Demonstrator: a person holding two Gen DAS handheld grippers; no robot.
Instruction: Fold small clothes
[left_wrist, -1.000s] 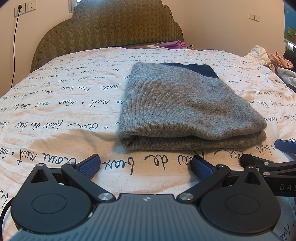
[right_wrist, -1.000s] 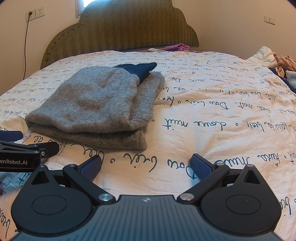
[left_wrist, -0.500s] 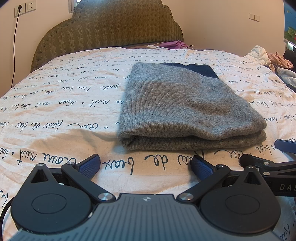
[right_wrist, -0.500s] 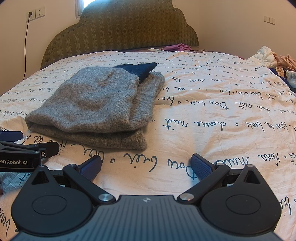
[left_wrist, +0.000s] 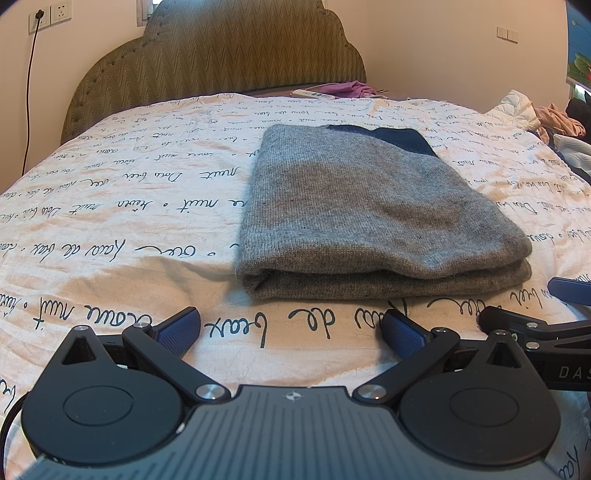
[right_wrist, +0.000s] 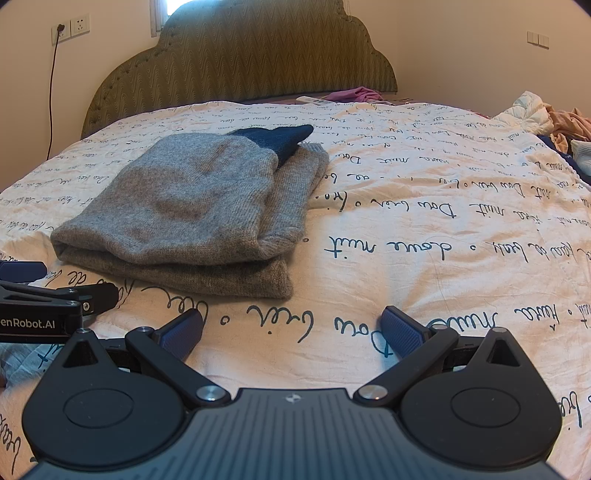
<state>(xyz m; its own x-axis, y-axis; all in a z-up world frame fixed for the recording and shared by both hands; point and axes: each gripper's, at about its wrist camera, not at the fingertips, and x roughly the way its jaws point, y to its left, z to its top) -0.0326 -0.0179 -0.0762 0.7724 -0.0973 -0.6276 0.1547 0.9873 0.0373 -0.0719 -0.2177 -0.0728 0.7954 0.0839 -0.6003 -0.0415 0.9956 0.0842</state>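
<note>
The bedspread (left_wrist: 110, 221) carries handwritten script all over; near 6 o'clock I read "de beaux", perhaps. The right gripper (left_wrist: 565, 369) at 4 o'clock shows "DAS". The left gripper (right_wrist: 37, 321) at 9 o'clock shows "enRobot.AI".

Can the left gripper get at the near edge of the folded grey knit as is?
Probably yes: left gripper is open, with only bare bedspread between it and the grey knit.

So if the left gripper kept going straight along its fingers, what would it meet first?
Probably the near folded edge of the grey knit garment lying on the bedspread. The left gripper is open and points at that edge, slightly left of its middle; height above the bed is unclear.
</note>
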